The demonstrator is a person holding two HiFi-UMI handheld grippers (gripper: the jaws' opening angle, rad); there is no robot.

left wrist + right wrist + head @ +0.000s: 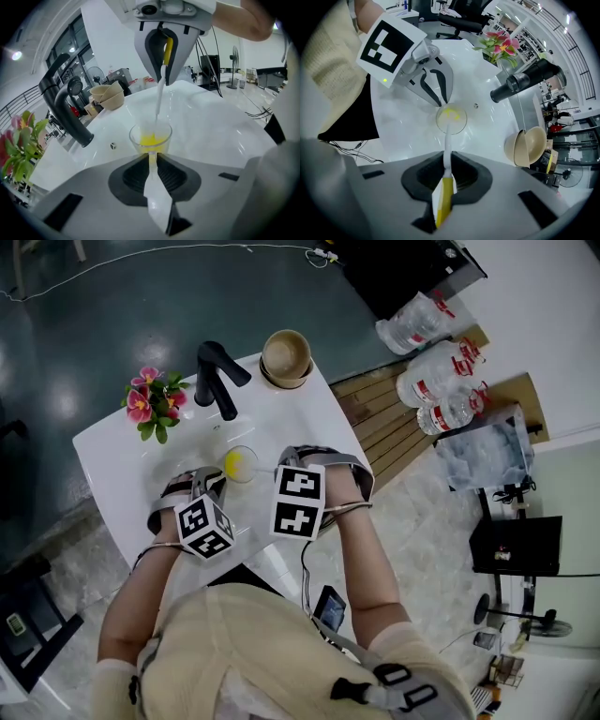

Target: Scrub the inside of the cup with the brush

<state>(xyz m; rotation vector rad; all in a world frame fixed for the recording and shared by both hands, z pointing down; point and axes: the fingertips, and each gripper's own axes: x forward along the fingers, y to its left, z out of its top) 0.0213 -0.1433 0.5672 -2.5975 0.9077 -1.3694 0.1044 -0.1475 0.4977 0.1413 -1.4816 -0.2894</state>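
A clear glass cup [241, 463] stands in the white basin [291, 418] with the yellow brush head inside it. In the left gripper view my left gripper [151, 161] is shut on a clear part at the near side of the cup [151, 138]; I cannot tell whether that part is rim or handle. From above, my right gripper [164, 56] is shut on the yellow and white brush handle [159, 93]. The right gripper view shows the handle [447, 154] running from my right gripper [447, 173] down into the cup [451, 118], with the left gripper [440, 96] on the cup's far side.
A black faucet [217, 379] rises just behind the cup. Stacked beige bowls [286, 357] sit at the basin's far corner and a pot of pink flowers [153, 401] at its left. A small drain [113, 146] lies left of the cup. Water bottles [436, 381] lie on the floor.
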